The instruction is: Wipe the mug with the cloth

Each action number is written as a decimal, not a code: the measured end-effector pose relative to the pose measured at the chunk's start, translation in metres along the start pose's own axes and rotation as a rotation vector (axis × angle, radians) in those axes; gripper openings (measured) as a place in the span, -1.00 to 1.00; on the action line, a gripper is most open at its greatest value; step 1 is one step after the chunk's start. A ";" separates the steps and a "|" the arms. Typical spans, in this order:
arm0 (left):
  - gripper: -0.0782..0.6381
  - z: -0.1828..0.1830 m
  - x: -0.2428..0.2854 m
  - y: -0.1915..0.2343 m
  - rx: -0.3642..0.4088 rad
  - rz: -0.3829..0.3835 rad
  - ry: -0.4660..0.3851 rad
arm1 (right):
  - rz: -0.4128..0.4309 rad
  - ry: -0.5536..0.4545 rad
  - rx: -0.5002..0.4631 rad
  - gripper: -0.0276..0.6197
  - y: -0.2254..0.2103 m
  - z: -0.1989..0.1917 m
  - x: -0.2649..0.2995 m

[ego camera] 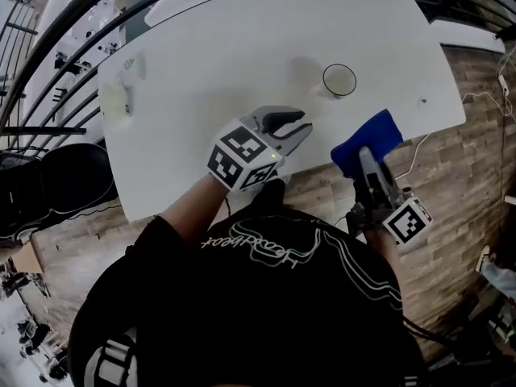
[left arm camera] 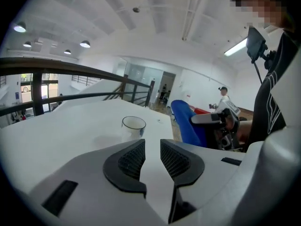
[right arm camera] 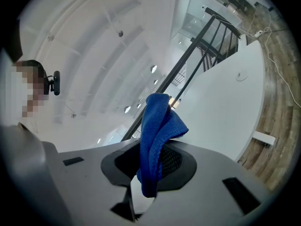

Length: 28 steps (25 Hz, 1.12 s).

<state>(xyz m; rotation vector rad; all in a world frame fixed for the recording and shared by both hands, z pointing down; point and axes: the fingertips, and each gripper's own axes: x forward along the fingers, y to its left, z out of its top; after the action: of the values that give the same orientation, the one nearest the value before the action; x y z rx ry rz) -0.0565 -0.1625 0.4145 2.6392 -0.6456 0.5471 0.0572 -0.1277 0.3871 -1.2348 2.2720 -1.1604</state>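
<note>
A white mug with a dark rim stands upright on the white table, near its right end. My left gripper hovers over the table's near edge, a short way left of the mug and pointing towards it. Its jaws stand a little apart with nothing between them. In the left gripper view the mug sits ahead of the left gripper. My right gripper is off the table's front edge, over the wooden floor, shut on a blue cloth. The cloth sticks up from the right gripper.
Pale small objects lie at the table's far left end. A black chair stands left of the table. Dark railings run behind it. A white cable trails over the wooden floor at the right.
</note>
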 end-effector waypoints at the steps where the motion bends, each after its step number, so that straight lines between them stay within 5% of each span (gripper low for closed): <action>1: -0.52 -0.002 0.009 0.008 0.002 0.002 0.013 | -0.006 0.000 0.015 -0.72 -0.007 0.000 0.004; 11: -0.48 -0.027 0.073 0.073 0.063 0.027 0.125 | -0.021 0.046 0.104 -0.72 -0.053 -0.013 0.034; 28: -0.53 -0.036 0.096 0.044 0.128 -0.049 0.177 | -0.041 0.005 0.163 -0.72 -0.076 -0.002 0.042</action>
<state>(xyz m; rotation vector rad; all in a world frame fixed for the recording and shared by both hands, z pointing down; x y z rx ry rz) -0.0096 -0.2178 0.4992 2.6759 -0.5065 0.8207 0.0741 -0.1837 0.4519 -1.2223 2.1162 -1.3352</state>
